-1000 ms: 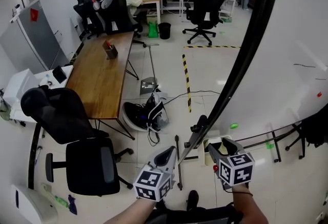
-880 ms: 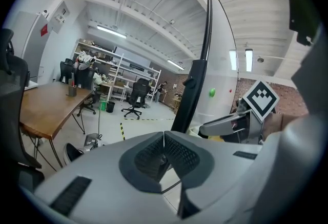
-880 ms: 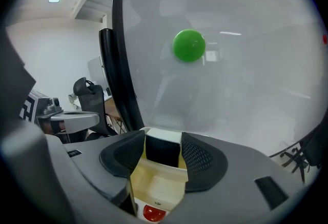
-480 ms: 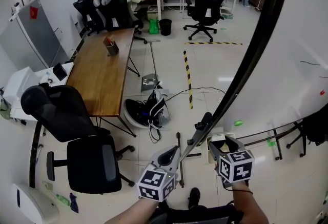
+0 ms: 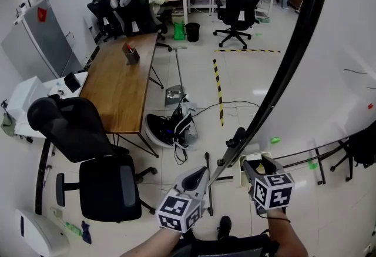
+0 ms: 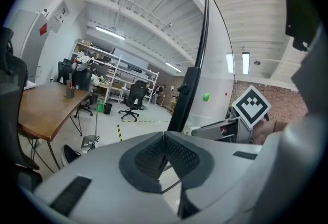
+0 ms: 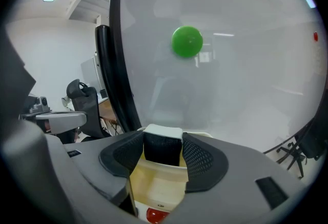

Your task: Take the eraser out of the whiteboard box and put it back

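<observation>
R gripper (image 5: 258, 163) is at the whiteboard box (image 7: 154, 187), a cream tray at the foot of the whiteboard (image 7: 230, 79). Its jaws have just been closing and stand wide w/ the eraser (image 7: 163, 148) btwn them. The eraser has a black felt body and a white top, w/ a pad against each side, and sits at the box's far end. Red round item (image 7: 156, 214) lies in the box, nearer the camera. Green magnet (image 7: 187, 41) sticks on the board above. L gripper (image 6: 164, 136) has jaws fully together, nothing btwn, and is held left of the box over the floor.

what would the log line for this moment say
right gripper: jaws just closed further, gripping eraser at whiteboard box | left gripper: shut, empty
</observation>
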{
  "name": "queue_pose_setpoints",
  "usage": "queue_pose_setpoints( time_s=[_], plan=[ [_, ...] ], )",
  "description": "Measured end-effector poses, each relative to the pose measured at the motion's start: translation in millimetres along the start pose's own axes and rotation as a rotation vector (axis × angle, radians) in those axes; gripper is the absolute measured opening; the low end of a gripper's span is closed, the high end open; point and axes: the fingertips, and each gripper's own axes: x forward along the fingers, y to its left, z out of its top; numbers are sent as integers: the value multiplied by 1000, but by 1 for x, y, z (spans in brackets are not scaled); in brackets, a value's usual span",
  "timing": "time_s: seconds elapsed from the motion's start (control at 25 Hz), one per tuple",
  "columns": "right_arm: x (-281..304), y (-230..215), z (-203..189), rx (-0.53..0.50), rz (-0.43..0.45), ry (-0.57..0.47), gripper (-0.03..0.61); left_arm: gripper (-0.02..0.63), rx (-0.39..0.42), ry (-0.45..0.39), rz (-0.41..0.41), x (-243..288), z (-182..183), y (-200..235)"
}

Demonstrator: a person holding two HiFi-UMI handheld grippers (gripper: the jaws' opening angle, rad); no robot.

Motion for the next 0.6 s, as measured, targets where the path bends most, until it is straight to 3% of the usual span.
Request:
queue_pose_setpoints(
  time_s=[0.28,0.44,0.6],
  plan=[
    [-52,11,44,17,51,-153,262,23,66,-151,5,-36,63,-25],
    [-105,21,72,5,89,-255,262,21,130,-208,7,-59,92,-47],
    [-170,33,94,-4,128,-360,262,21,131,-252,7,-88,109,-68]
  ],
)
